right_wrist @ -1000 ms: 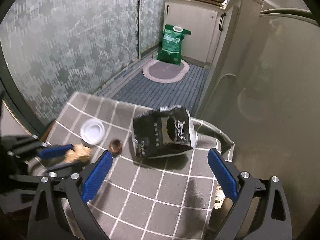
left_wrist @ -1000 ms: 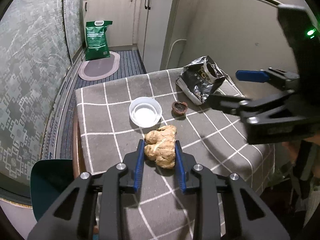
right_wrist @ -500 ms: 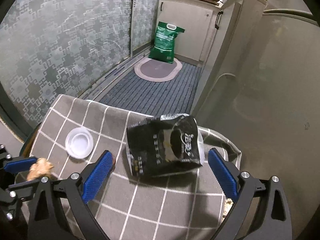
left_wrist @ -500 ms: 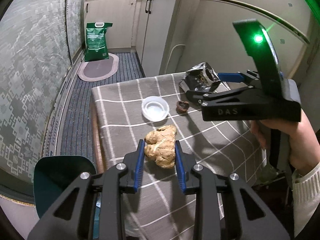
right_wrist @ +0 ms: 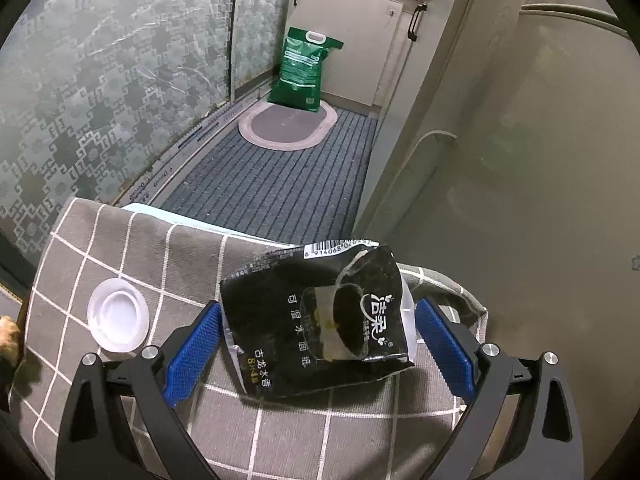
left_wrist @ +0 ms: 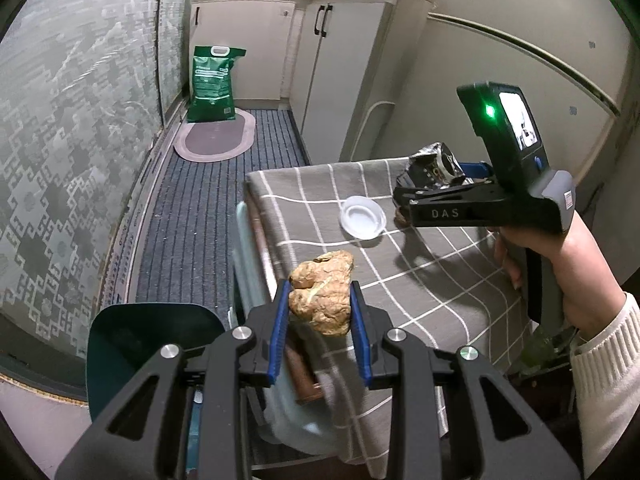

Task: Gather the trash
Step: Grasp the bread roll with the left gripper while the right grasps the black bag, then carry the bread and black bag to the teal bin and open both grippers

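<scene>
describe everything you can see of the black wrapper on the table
The black wrapper is a crumpled, glossy plastic pack, torn open, with a ragged oval hole in its front. It carries white and yellow Chinese print and a white barcode strip along its far edge. It lies fairly flat on the grey checked tablecloth, near the far right corner of the table. The right tool is open, one blue pad on each side of the wrapper; whether the pads touch it cannot be told.
</scene>
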